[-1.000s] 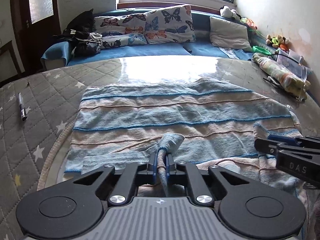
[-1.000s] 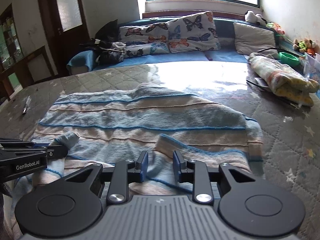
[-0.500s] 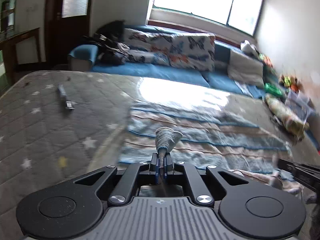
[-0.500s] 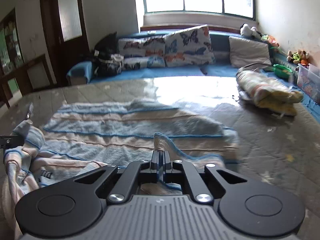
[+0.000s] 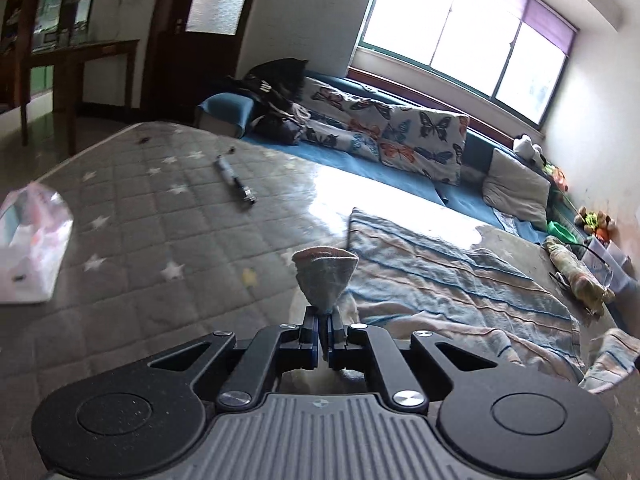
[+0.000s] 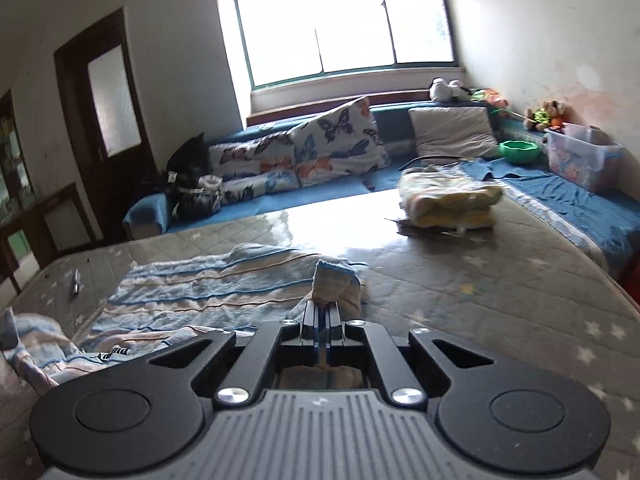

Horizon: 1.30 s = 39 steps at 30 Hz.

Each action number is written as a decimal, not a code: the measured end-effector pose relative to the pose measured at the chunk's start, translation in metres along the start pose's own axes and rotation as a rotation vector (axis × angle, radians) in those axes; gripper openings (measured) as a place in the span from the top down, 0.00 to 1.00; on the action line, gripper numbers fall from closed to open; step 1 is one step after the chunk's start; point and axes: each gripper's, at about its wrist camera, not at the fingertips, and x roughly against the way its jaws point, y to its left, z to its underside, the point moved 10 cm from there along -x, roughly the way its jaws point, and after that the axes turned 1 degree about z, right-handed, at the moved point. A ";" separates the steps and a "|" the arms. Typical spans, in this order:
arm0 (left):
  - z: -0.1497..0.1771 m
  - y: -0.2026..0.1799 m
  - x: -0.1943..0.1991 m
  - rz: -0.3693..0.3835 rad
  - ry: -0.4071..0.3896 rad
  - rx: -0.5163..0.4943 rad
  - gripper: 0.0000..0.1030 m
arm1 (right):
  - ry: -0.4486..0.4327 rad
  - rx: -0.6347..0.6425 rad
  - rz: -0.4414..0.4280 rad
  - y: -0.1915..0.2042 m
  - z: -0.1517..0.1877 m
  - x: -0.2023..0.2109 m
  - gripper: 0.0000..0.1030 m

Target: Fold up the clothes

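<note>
I have a near corner of the striped towel (image 5: 460,280) pinched in each tool. The left tool (image 5: 323,322) has its jaws closed tight on a cone of cloth that stands up just past the tips; the right tool (image 6: 323,312) has just been closing and now grips a bunched corner the same way. The rest of the towel lies ahead of both tools on the star-quilted mattress (image 5: 160,216), its stripes running across my line of sight, so its long axis sits crosswise between my two hands and the far edge lies toward the blue sofa (image 6: 580,200). The near part looks lifted and rumpled; the far part is flat.

Both tools point forward and somewhat down, the left view tilted as if that wrist is rolled. I judge the next move to be carrying both corners forward over the body to the far edge. Neither hand is nearer; they must travel together, or the fold skews. A pen (image 5: 236,178) lies off left, a folded blanket (image 6: 448,200) off right, both well apart.
</note>
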 end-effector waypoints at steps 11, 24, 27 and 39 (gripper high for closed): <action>0.025 0.043 0.028 -0.038 0.017 0.058 0.96 | 0.006 -0.153 0.080 -0.060 0.048 0.056 0.98; 0.050 0.075 0.028 -0.078 0.086 0.106 0.96 | 0.075 -0.287 0.204 -0.128 0.097 0.062 1.00; 0.056 0.079 0.026 -0.073 0.112 0.114 0.95 | 0.113 -0.237 0.219 -0.132 0.105 0.058 0.99; 0.049 0.086 0.036 -0.082 0.077 0.121 0.63 | 0.126 -0.195 0.180 -0.113 0.095 0.027 0.84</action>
